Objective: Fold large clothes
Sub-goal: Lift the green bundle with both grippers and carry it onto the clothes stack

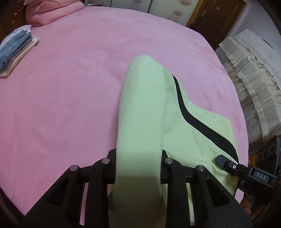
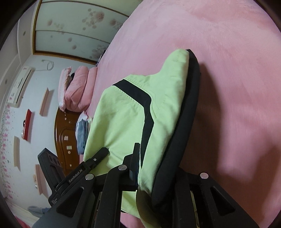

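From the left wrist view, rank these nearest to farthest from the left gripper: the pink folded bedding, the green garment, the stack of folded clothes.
1. Green garment: between the fingers of the left gripper.
2. Stack of folded clothes: far left on the bed.
3. Pink folded bedding: top left, at the bed's far end.

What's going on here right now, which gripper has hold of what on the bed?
A person with two handheld grippers is folding a light green garment with a black stripe on the pink bed. The left gripper is shut on one edge of it, the right gripper on another, lifting the cloth off the cover. A folded stack of clothes and pink bedding lie at the far side.
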`<state>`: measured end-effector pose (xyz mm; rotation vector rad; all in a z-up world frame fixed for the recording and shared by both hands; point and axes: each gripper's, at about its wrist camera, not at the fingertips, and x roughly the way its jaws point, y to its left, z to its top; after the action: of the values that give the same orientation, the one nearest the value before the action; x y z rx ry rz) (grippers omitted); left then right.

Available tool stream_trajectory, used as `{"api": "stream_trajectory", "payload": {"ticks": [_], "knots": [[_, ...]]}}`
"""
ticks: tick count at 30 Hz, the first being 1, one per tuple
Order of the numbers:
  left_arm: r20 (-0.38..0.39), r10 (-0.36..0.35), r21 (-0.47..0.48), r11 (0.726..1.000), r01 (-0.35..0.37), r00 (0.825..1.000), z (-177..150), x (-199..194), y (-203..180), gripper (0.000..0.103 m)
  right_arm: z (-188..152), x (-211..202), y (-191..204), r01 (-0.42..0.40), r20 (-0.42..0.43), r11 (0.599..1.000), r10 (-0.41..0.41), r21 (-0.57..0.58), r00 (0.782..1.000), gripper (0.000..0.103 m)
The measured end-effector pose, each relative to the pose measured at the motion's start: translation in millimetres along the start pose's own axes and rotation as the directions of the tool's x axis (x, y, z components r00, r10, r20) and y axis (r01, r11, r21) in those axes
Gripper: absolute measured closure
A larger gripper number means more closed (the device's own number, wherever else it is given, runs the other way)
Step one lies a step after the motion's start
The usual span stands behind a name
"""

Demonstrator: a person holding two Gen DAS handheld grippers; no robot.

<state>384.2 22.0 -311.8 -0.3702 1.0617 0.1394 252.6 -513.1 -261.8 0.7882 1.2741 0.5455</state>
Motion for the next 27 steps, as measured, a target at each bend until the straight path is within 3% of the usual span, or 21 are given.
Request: {"api": "stream_trajectory", "payload": {"ticks": [7, 14, 19, 27], "knots": [[-0.048, -0.023, -0.049, 0.999, 0.021, 0.999, -25, -64, 54, 0.083, -36, 20, 42, 0.019, -0.1, 0.997, -0.025, -0.07, 0.995, 0.092], [-0.03, -0.025, -0.079, 0.997, 0.022, 0.999, -14, -124, 128, 0.084, -53, 79, 131, -0.006, -0.169, 0.98, -0.028, -0.197, 0.985, 0.093], [-0.002, -0.006, -0.082, 0.997, 0.005, 1.0, 4, -174, 212, 0.083, -50, 157, 207, -0.033, -0.192, 0.96, -0.022, -0.277, 0.981, 0.093], [0.048, 0.028, -0.115, 0.993, -0.022, 0.998, 63, -224, 387, 0.084, -44, 171, 219, -0.07, -0.223, 0.942, -0.005, -0.328, 0.975, 0.094]]}}
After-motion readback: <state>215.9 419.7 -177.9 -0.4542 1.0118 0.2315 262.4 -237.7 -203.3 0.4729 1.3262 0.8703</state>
